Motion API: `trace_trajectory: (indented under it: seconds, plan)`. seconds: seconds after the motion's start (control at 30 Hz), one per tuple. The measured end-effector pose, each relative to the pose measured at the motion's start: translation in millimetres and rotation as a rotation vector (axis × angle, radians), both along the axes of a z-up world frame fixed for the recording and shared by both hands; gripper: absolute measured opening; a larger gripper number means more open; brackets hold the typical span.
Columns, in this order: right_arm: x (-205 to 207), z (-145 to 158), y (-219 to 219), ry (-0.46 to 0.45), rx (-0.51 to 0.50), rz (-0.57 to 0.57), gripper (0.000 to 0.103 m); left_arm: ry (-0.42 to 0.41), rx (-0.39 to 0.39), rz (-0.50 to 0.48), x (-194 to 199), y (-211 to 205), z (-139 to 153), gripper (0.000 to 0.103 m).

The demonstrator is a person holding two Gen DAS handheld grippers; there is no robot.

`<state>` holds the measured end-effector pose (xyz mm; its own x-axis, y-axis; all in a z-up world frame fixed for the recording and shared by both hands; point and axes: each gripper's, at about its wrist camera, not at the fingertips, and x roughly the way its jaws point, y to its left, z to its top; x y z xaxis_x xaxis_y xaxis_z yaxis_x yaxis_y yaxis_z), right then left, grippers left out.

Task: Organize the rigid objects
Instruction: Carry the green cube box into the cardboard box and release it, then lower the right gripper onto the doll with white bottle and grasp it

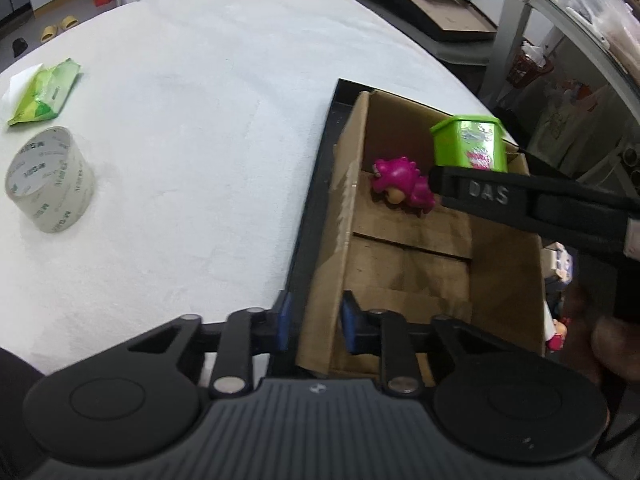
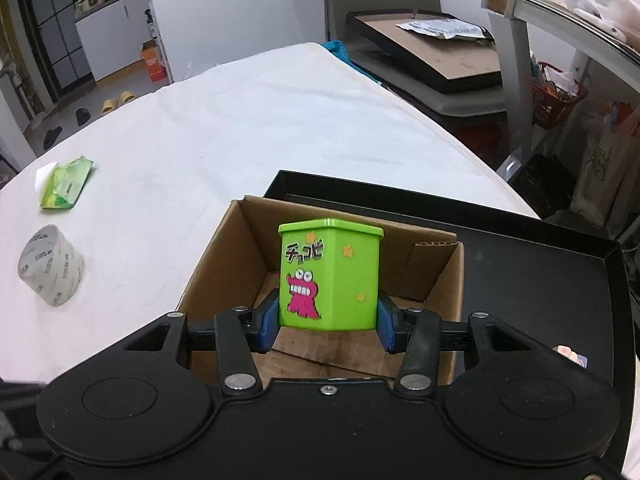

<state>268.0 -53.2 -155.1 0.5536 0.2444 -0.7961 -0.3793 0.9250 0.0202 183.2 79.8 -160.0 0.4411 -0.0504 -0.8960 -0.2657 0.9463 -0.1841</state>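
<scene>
Right gripper [image 2: 327, 326] clamped on green tin [image 2: 330, 274], blue pads pressed to both sides, tin upright and held over open cardboard box [image 2: 212, 264], above the box floor rather than resting on it as far as can be judged. Left gripper [image 1: 314, 322] jaws narrowly apart, straddling near-left wall of the box, one pad outside, one inside; pinching or just bracketing the wall: cannot tell. Box sitting inside black tray [image 2: 560, 280]. Pink toy figure [image 1: 402, 186] already lying on box floor, so at least one item stowed; green tin apparently next, release not yet done. Left to sort, by judgement: clear tape roll [image 1: 48, 180] and green wipes packet [image 1: 46, 94], both well apart from the box on far left of the white surface [image 1: 192, 120]; packet looks soft, may not count as rigid. Small figures partly visible at right edge of tray, too hidden to identify. Surface covered in white cloth, otherwise bare. Room: cluttered, framed boards stacked behind, grey shelf unit at right, orange carton and slippers on floor far back.
</scene>
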Motion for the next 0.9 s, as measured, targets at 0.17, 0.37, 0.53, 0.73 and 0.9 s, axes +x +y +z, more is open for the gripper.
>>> trace_trajectory:
  seconds: [0.17, 0.37, 0.53, 0.73, 0.9]
  plan:
    - [-6.1, 17.1, -11.9, -0.037, -0.017, -0.013, 0.062, -0.007, -0.001, -0.023, -2.8, -5.2, -0.9, 0.011]
    - [-21.2, 38.3, -39.4, -0.072, -0.042, -0.006, 0.067, -0.016, -0.001, -0.017, -4.2, -4.4, -1.2, 0.011]
    - [-28.8, 42.0, -69.4, -0.051, -0.025, -0.043, 0.068, -0.013, 0.010, -0.020, -4.1, -6.9, 0.0, 0.011]
    - [-35.8, 43.1, -112.3, -0.021, 0.072, -0.143, 0.070, -0.002, 0.045, -0.024, -2.4, -14.1, 3.5, 0.011]
    - [-42.4, 35.2, -142.7, 0.018, 0.119, -0.221, 0.070, 0.017, 0.074, -0.027, 1.2, -20.1, 4.4, 0.012]
